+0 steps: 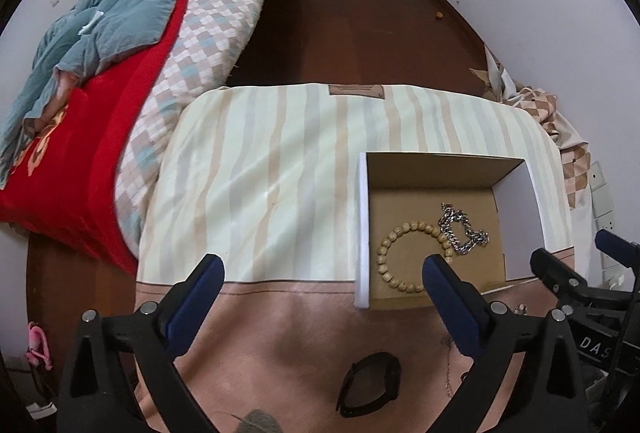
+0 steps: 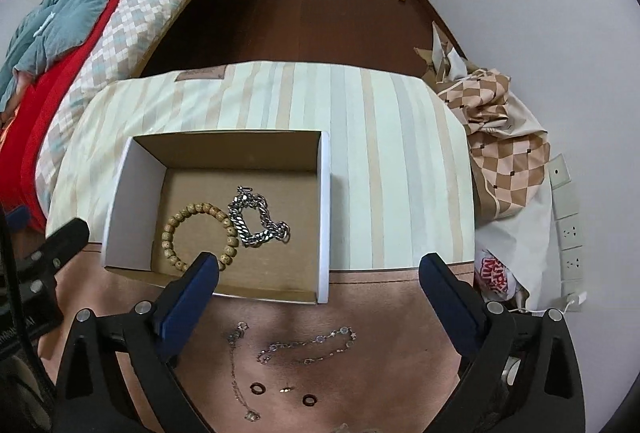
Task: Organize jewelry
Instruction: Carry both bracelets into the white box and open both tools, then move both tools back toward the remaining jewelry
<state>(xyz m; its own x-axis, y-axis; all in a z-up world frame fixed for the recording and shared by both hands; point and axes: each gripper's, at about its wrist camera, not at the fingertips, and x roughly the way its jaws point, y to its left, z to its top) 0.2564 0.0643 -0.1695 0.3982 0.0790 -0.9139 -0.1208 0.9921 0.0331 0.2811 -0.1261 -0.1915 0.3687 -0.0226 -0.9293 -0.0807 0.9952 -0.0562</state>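
An open cardboard box (image 2: 325, 201) with white outer walls stands on a striped cloth-covered table (image 2: 384, 161). Inside it lie a wooden bead bracelet (image 2: 176, 221) and a heavy silver chain (image 2: 256, 221); the left wrist view shows the box (image 1: 363, 229), the bead bracelet (image 1: 404, 229) and the chain (image 1: 460, 233) too. My left gripper (image 1: 322, 267) is open with nothing between its fingers, near the box's left wall. A black band (image 1: 370, 383) lies on the pink cloth below it. My right gripper (image 2: 318, 267) is open and holds nothing. Below it lie a thin chain (image 2: 234, 365), a stone-set bracelet (image 2: 308, 347), two dark rings (image 2: 256, 388) and a small gold piece (image 2: 286, 389).
A bed (image 1: 120, 81) with red and checked covers and a blue blanket runs along the left. Dark wood floor (image 1: 352, 29) leads to a white door at the back. Crumpled checked fabric (image 2: 500, 137) and wall sockets (image 2: 568, 221) are right of the table.
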